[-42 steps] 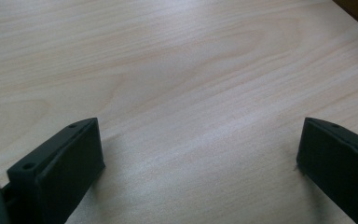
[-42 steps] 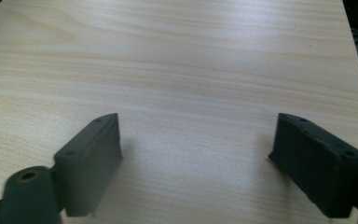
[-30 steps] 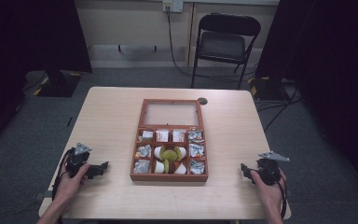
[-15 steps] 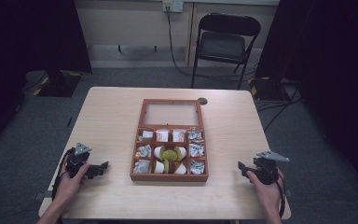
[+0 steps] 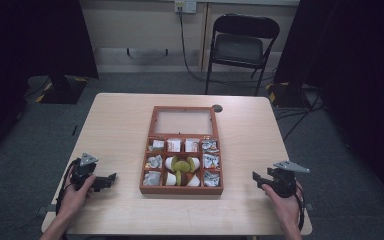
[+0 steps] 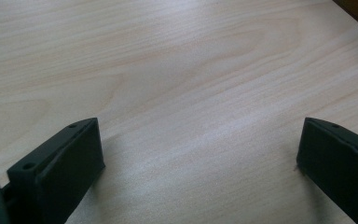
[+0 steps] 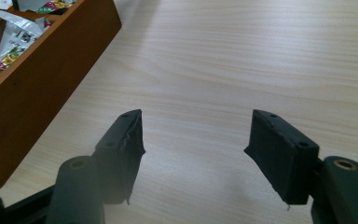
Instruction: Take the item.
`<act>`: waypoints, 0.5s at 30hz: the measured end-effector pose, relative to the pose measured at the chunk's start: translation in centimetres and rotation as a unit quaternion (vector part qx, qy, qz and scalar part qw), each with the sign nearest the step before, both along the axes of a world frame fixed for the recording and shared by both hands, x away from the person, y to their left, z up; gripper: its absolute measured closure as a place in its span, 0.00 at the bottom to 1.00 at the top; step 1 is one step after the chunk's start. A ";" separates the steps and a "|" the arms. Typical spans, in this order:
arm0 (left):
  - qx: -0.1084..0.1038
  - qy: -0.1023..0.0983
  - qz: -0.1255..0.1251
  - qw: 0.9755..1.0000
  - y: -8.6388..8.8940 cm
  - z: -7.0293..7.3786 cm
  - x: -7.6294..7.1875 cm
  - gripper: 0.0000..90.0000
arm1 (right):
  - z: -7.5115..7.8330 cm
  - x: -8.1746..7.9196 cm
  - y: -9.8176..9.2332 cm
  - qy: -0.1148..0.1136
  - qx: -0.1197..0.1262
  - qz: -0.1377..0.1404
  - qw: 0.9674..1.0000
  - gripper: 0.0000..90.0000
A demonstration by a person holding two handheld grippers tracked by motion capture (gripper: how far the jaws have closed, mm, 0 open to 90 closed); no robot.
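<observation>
at the near edge of the light wooden table (image 5: 120,125), the person's left hand (image 5: 72,197) holds the left gripper (image 5: 111,177), its jaws set wide apart over bare wood and holding nothing. at the near right, the right hand (image 5: 285,205) holds the right gripper (image 5: 255,176), jaws likewise apart and empty, resting low over the table with the corner of the box just to their left in the right gripper view.

between the two grippers, well apart from each, sits an open wooden box (image 5: 181,189) with a grid of small compartments. the middle compartments of the near two rows hold white cup-like pieces (image 5: 171,178) and a yellow-green thing (image 5: 181,165), too small to name. the side compartments and the far row hold crinkled wrapped packets (image 5: 210,161), silver and white with bits of colour. the box's glass-paned lid (image 5: 184,121) lies open flat behind it.

beyond the table stands a dark folding chair (image 5: 241,46) on grey carpet.
</observation>
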State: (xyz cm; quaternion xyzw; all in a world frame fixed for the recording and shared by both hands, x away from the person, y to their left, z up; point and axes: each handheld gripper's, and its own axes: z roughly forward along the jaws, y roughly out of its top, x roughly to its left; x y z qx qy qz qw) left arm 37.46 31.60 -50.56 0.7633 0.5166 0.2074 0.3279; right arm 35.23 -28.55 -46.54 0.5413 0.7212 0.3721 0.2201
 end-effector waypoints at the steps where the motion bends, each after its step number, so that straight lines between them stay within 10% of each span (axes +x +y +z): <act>1: 0.000 0.000 0.000 1.000 0.0 0.0 0.0 0.00 | 0.1 0.0 0.1 0.000 0.001 0.002 1.000 0.39; 15: 0.000 0.000 0.000 1.000 0.0 0.0 0.0 0.00 | 0.8 0.0 1.0 -0.005 0.004 0.037 0.999 0.45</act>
